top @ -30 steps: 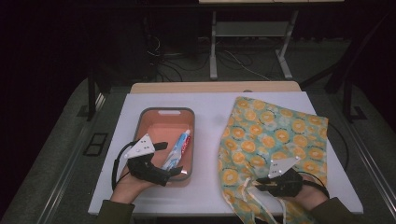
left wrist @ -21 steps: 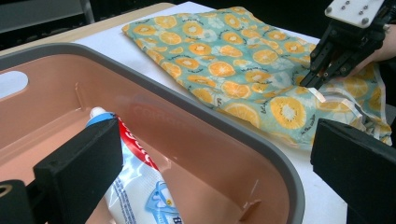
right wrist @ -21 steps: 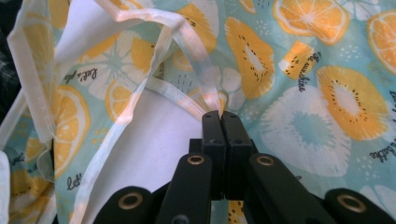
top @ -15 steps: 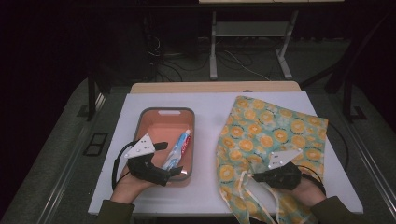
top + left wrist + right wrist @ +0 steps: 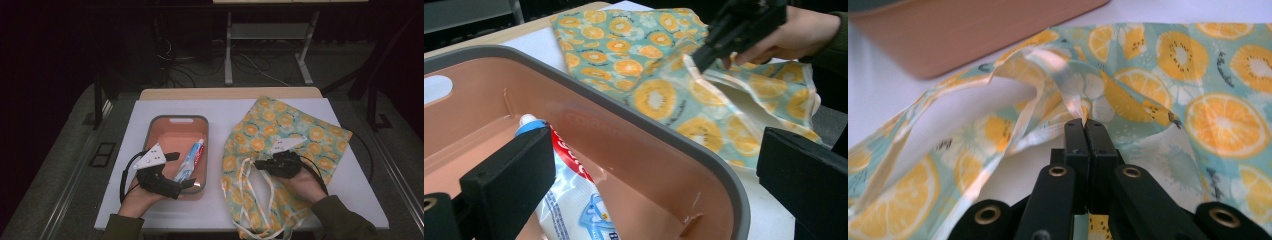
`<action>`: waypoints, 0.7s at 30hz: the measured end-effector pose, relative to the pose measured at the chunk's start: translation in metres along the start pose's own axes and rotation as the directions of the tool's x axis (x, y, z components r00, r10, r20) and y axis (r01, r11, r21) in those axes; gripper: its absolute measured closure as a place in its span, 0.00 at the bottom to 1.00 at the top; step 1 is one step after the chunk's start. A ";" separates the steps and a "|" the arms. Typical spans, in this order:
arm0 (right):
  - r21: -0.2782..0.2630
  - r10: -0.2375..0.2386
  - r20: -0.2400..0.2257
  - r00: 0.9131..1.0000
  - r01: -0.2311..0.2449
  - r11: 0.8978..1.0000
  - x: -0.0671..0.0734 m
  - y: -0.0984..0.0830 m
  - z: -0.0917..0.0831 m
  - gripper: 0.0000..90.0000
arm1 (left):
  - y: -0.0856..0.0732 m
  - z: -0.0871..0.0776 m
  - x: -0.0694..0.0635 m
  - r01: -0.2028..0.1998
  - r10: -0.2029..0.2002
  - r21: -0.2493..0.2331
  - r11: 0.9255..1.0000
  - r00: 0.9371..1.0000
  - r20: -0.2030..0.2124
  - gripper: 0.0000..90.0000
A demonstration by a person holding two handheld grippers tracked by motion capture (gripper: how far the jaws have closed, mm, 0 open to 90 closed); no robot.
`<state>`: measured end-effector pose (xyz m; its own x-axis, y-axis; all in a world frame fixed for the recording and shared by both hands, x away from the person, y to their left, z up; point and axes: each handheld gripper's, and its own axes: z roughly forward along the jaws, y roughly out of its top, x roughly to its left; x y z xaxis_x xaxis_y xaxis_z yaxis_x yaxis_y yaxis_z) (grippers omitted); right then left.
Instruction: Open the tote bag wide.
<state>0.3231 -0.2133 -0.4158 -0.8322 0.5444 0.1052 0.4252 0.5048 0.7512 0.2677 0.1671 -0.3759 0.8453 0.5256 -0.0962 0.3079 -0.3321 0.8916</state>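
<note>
My right gripper (image 5: 1083, 122) had clamped the fruit-print bag (image 5: 280, 135) rim and lifted it — mouth opening; left gripper (image 5: 175, 170) gaped over the toothpaste (image 5: 569, 200).

we see bare white table (image 5: 220, 112) btwn the pink tray (image 5: 152, 131) and the fruit-print bag (image 5: 300, 130), a narrow lane a gripper could pass thru. far strip of table behind the tray is free too. tray's raised grey rim blocks low sideways moves; toothpaste tube (image 5: 190, 159) takes its right half, left half is open. bag's loose straps (image 5: 250, 200) clutter the near edge w/ loops.
</note>
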 end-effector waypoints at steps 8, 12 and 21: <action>-0.087 0.076 0.046 0.996 -0.072 0.994 -0.018 0.031 0.019 0.99 | 0.000 -0.001 0.001 0.006 -0.006 -0.002 1.000 1.000 0.004 0.00; -0.044 0.082 0.049 0.995 -0.080 0.996 -0.023 0.028 0.028 0.99 | 0.000 -0.001 0.001 0.007 -0.007 -0.002 1.000 1.000 0.005 0.00; 0.034 0.050 0.052 0.997 -0.051 0.998 -0.017 0.021 0.024 0.49 | 0.000 -0.001 0.001 0.006 -0.006 -0.001 1.000 1.000 0.003 0.00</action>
<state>0.3543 -0.1962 -0.4175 -0.7904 0.6029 0.1083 0.4794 0.4987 0.7222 0.2680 0.1680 -0.3757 0.8447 0.5252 -0.1027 0.3127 -0.3286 0.8912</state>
